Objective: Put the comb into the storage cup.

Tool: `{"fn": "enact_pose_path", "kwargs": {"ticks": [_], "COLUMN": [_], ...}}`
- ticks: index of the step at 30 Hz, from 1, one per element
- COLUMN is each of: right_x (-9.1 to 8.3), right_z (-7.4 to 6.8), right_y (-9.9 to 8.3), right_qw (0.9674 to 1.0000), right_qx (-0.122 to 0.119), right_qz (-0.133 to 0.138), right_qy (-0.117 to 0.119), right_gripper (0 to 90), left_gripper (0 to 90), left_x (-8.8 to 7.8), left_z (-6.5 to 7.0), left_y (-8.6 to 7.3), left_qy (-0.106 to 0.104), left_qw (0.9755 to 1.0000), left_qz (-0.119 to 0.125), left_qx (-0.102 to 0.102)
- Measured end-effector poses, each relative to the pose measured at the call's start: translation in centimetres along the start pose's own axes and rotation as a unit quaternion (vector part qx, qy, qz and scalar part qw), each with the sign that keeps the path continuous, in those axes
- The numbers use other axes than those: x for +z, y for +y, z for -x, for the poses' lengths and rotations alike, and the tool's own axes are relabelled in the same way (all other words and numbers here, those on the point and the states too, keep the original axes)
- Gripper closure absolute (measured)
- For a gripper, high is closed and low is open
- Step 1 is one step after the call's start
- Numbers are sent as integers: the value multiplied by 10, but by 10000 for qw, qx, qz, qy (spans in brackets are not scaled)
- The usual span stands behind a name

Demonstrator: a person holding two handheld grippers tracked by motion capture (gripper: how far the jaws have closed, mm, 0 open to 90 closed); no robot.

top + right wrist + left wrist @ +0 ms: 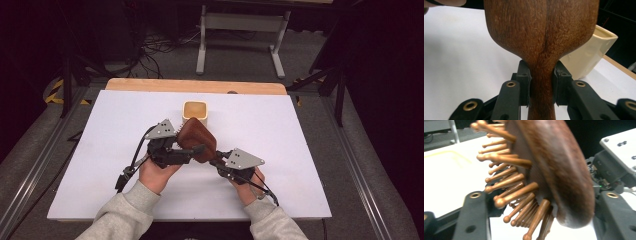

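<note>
Hairbrush (196, 140) is clamped by right gripper (541, 85) at its handle and left gripper (536, 200) across its head; cream cup (194, 112) beyond stands empty.

Both forearms in grey sleeves reach forward over the desk. The left hand (157, 172) holds the black left gripper (192, 150), its jaws around something. The right hand (247, 182) holds the black right gripper (216, 161), its jaws squeezed tight.

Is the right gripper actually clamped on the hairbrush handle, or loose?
Clamped: the right gripper has both pads pressed flush against the wooden hairbrush at its handle neck.
</note>
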State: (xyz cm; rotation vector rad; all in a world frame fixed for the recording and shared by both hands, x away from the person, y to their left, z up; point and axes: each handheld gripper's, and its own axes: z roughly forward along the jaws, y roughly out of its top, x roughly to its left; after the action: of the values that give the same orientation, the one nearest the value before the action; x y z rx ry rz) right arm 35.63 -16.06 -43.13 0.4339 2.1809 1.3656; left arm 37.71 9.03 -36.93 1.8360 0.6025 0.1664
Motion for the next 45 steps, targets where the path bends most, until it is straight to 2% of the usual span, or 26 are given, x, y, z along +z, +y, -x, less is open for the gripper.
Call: {"fn": "enact_pose_path", "kwargs": {"ticks": [2, 3, 4, 6, 7, 10, 12, 15, 19, 20, 25, 26, 28, 30, 32, 33, 34, 36, 39, 45], "right_x": [1, 1, 1, 1, 1, 1, 0, -2, -6, -7, -12, -12, -13, -13, -12, -12, -12, -12, -13, -16], "right_z": [0, 0, 0, 1, 1, 1, 2, 3, 5, 7, 14, 14, 20, 21, 26, 26, 27, 28, 31, 34], "right_y": [0, 0, -1, -1, -1, -1, 0, 2, 3, 3, 3, 3, 2, 2, 0, 0, -1, -1, -2, -3], "right_qw": [10000, 10000, 10000, 10000, 10000, 10000, 9999, 9998, 9997, 9997, 9986, 9986, 9982, 9980, 9973, 9973, 9970, 9971, 9959, 9950], "right_qx": [-15, -17, -58, -30, -52, -75, -59, -156, -95, -54, 300, 300, 466, 504, 643, 643, 703, 689, 848, 935], "right_qz": [-21, -32, -39, -22, -21, -5, 74, 123, 227, 249, 419, 419, 379, 369, 337, 337, 318, 319, 301, 317], "right_qy": [-3, 4, 11, 41, 41, 50, 93, 54, 41, 47, 76, 76, 64, 59, 89, 89, 92, 77, 109, 121], "right_gripper": [716, 714, 713, 712, 710, 709, 705, 688, 603, 561, 354, 354, 266, 242, 155, 155, 96, 77, 13, 4], "left_gripper": [466, 466, 494, 509, 527, 539, 551, 560, 561, 561, 560, 560, 560, 560, 560, 560, 560, 559, 559, 559], "left_x": [0, -1, -1, -2, -2, -3, -4, -5, -8, -9, -14, -16, -20, -21, -25, -25, -26, -28, -31, -38], "left_z": [1, -1, -1, 1, 3, 5, 7, 10, 11, 11, 10, 10, 8, 8, 7, 7, 7, 7, 7, 3], "left_y": [1, 1, 1, 2, 3, 5, 7, 13, 21, 24, 33, 37, 44, 47, 54, 54, 57, 61, 66, 76], "left_qy": [-52, -223, -224, -226, -225, -218, -237, -122, -73, -106, -49, -39, 1, 16, 65, 65, 67, 102, 159, 265], "left_qw": [10000, 9997, 9997, 9997, 9997, 9997, 9997, 9995, 9990, 9990, 9986, 9986, 9984, 9984, 9982, 9982, 9981, 9977, 9973, 9970], "left_qz": [-22, -7, -19, -18, -51, -44, -41, -115, -149, -152, -159, -164, -138, -130, -124, -124, -109, -113, -123, -80], "left_qx": [14, -71, -100, -37, 56, 119, 106, 280, 426, 396, 494, 493, 545, 547, 587, 587, 597, 654, 707, 725]}}
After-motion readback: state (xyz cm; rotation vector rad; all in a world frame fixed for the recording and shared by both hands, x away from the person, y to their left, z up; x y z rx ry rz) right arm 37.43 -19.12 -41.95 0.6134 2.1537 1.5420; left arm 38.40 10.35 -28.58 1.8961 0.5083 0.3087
